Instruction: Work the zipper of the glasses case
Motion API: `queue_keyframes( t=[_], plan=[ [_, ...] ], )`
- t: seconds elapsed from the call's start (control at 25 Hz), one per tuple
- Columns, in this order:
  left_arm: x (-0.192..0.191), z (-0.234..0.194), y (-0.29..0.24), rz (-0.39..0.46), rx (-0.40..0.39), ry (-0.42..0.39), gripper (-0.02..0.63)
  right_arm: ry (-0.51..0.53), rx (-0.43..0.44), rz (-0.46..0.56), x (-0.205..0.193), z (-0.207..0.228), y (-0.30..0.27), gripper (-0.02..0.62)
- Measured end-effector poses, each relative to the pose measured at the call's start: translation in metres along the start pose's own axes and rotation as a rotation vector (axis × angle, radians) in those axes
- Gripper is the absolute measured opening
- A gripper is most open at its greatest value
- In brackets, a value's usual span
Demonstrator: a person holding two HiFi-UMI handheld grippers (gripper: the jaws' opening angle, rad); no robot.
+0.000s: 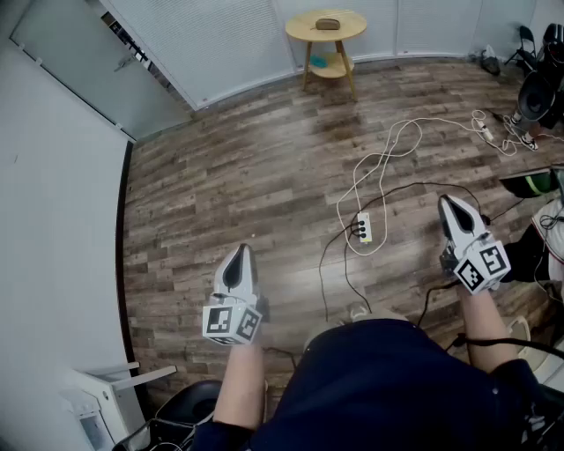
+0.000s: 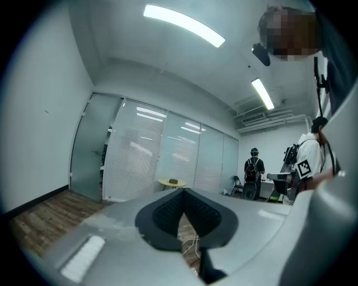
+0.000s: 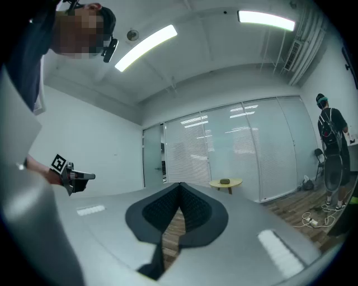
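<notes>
L gripper (image 1: 239,255) out front, near left: jaws shut tip to tip, nothing btwn them. Forearm stretched fwd, gripper about level, nose a touch down, over the floor (image 1: 203,176). Centre, far end of the room: small round table (image 1: 348,33), dark case (image 1: 328,24) lying on top, well apart from both grippers. Too small here to make out the zip or its pull. My guess: light, semi-stiff shell, likely to slide on that smooth top if tugged, so one gripper should pin the body near the zip's end while the other pinches the pull tab. Power strip (image 1: 363,227) & cables lie on the floor btwn here and there. R gripper (image 1: 449,204), near right: jaws closed too, empty, held level, pointing toward the far wall. Task not begun yet.
</notes>
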State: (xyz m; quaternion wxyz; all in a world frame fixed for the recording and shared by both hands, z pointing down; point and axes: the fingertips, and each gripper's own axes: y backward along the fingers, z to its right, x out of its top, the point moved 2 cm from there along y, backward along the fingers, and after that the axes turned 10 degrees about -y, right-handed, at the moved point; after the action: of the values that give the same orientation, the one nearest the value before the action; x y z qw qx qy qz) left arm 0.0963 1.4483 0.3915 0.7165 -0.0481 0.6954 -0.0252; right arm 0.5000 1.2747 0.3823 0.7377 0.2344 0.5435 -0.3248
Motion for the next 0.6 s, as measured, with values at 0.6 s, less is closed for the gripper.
queue_keyframes(
  t=[0.6],
  plan=[
    [-0.025,-0.043,-0.102,0.008,-0.073,-0.028,-0.003,-0.123,-0.032,-0.132,-0.048,0.057,-0.09,0.006]
  ],
)
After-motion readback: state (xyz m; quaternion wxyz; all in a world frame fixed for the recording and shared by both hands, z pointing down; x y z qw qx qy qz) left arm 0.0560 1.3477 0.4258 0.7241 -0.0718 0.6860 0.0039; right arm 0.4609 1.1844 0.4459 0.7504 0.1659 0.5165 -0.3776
